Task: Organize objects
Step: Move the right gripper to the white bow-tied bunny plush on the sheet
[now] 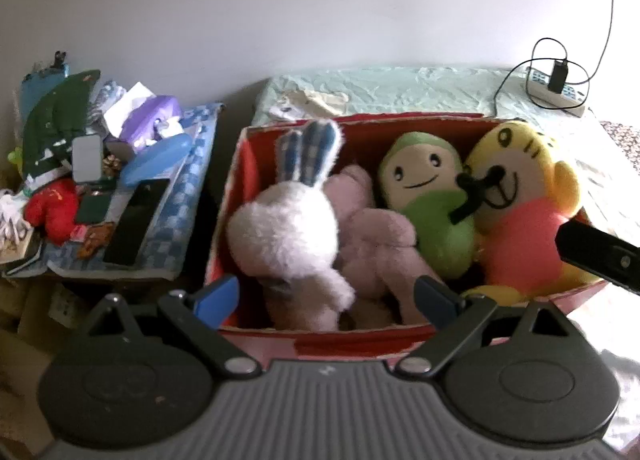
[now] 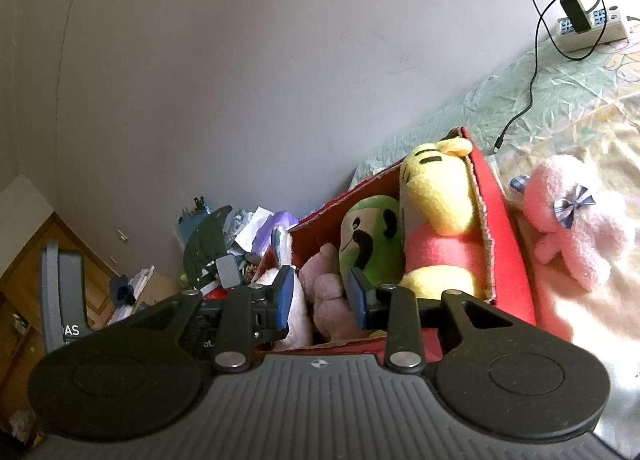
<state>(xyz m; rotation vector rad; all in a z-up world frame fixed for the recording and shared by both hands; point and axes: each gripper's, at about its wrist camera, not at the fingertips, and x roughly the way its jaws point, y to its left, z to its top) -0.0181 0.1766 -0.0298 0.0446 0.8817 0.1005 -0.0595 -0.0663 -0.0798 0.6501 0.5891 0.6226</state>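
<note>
A red cardboard box [image 1: 352, 344] on the bed holds a white rabbit plush [image 1: 288, 236], a pale pink plush [image 1: 376, 244], a green plush [image 1: 432, 212] and a yellow tiger plush [image 1: 520, 220]. My left gripper [image 1: 326, 296] is open and empty over the box's near edge, above the white rabbit. My right gripper [image 2: 322, 298] is open and empty over the box [image 2: 508, 260], just above the pale pink plush [image 2: 326, 292]. A pink plush with a bow [image 2: 576, 224] lies on the bed outside the box, to the right.
A cluttered side table [image 1: 176, 196] with a tissue pack, cases and a red toy stands left of the bed. A power strip with charger and cable [image 1: 556, 88] lies at the bed's back right. The wall is right behind.
</note>
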